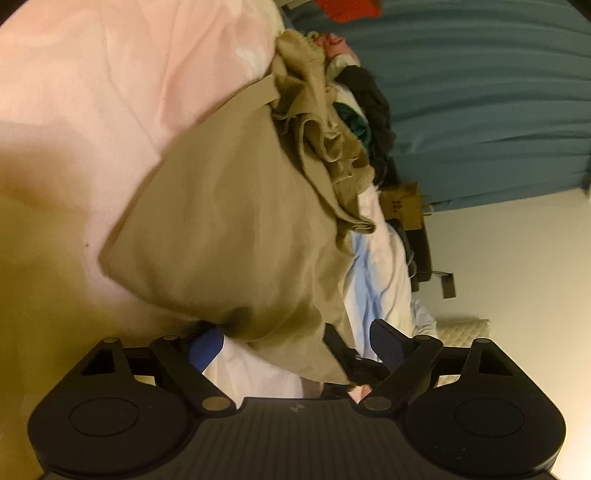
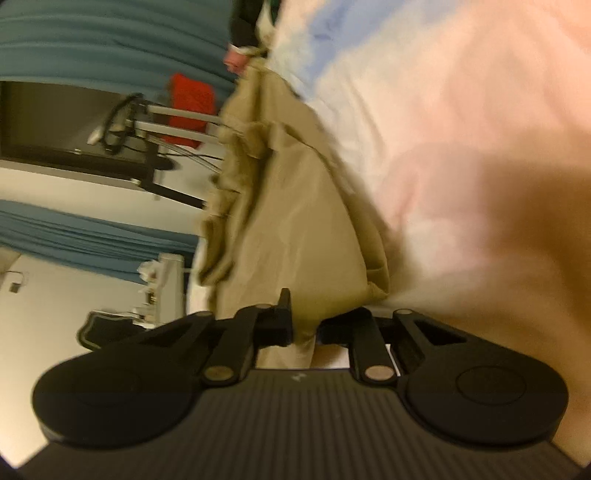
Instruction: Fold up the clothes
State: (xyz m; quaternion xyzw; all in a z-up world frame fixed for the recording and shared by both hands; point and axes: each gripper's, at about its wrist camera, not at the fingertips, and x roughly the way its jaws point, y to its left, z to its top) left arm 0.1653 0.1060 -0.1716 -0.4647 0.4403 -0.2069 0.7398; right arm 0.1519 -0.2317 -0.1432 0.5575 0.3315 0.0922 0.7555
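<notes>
Between both grippers hangs khaki cloth (image 1: 221,229), rumpled, running away lengthwise; right gripper (image 2: 306,328) pinches it, left gripper (image 1: 295,343) gapes wide.

Right wrist view is pretty smeared overall, so the stand with cables (image 2: 125,122) and the clutter by the white wall (image 2: 155,280) are just blobs, can't tell what they are. The khaki garment (image 2: 291,236) drops between the right gripper (image 2: 317,325) fingers, and the pinched bit itself is hidden behind the black finger (image 2: 280,321). In the left wrist view, the same khaki garment (image 1: 229,229) covers the inner side of the left gripper (image 1: 295,347), so only the blue pads (image 1: 205,349) peek out; whether cloth sits between them is hard to call. The red thing (image 1: 347,9) is cut off by the top edge. The dark heap (image 1: 376,110) behind the khaki is too bunched to identify.
</notes>
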